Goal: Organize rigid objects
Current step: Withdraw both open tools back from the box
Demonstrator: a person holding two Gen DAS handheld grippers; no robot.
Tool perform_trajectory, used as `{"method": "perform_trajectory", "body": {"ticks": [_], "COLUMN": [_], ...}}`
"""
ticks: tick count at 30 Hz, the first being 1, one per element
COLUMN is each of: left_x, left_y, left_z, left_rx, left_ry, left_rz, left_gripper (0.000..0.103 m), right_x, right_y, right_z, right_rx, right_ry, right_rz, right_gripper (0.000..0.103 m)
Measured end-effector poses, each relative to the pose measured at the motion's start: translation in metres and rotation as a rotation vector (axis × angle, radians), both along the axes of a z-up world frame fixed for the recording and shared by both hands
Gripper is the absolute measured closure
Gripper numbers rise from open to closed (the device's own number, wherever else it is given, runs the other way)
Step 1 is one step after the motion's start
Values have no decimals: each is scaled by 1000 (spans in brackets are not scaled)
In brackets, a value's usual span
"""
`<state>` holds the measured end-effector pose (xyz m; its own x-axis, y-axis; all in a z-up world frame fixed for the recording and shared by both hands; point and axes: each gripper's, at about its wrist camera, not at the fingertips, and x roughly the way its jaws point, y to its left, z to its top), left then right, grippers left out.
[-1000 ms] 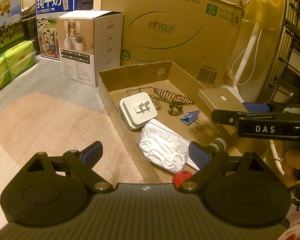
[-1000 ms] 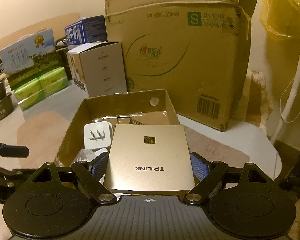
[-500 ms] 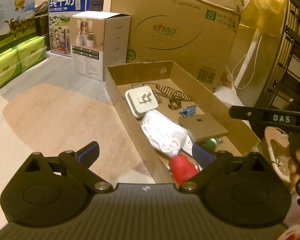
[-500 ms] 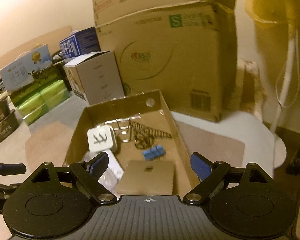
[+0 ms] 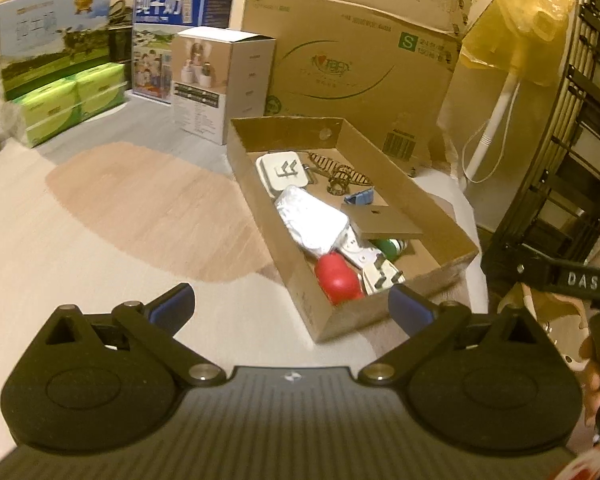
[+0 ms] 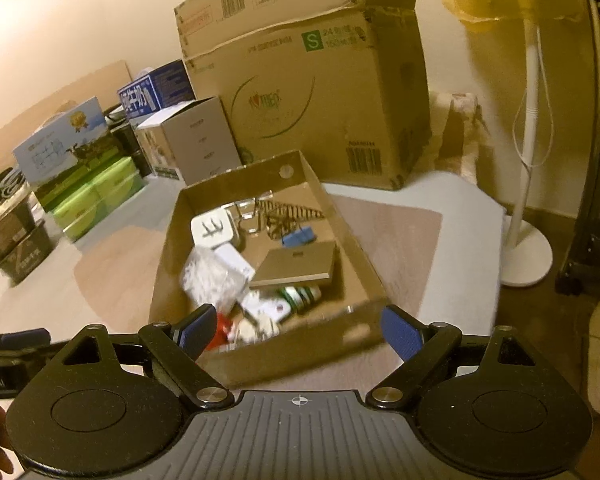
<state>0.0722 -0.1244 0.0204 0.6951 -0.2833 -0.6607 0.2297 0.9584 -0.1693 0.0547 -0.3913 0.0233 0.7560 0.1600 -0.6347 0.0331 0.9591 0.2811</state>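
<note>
A flat gold box [image 6: 296,265] hides part of the green bottle [image 6: 302,295]; the red object [image 6: 222,330] sits half behind a claw finger [image 6: 194,330].

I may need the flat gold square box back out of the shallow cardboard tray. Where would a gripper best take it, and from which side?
Probably from above, jaws across two opposite side edges of the flat gold square box. It lies tilted, its near edge propped on the green-capped bottle, so that raised edge is most exposed. Its broad face is too wide to pinch, and the cardboard tray's right wall crowds a sideways approach.

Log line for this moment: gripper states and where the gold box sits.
left gripper: open, empty | right gripper: open, empty | gold box: in cardboard tray, resting on other items | phase: both grippers short of tray
</note>
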Motion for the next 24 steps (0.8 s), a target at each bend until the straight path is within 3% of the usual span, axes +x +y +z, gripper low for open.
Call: {"method": "perform_trajectory", "body": {"ticks": [10,24], "left_x": [-44,-77], "left_y": [3,30], "left_z": [10,6], "left_rx": [1,39], "left_ry": [30,61], "left_rz": [42,82], "left_gripper": [1,1], "right_x": [-44,-68], "right_y": [7,38], "right_z": [10,20], "right_rx": [-23,-67], "right_ry": [8,33], "right_rz": [34,122], "right_gripper": [14,14]}}
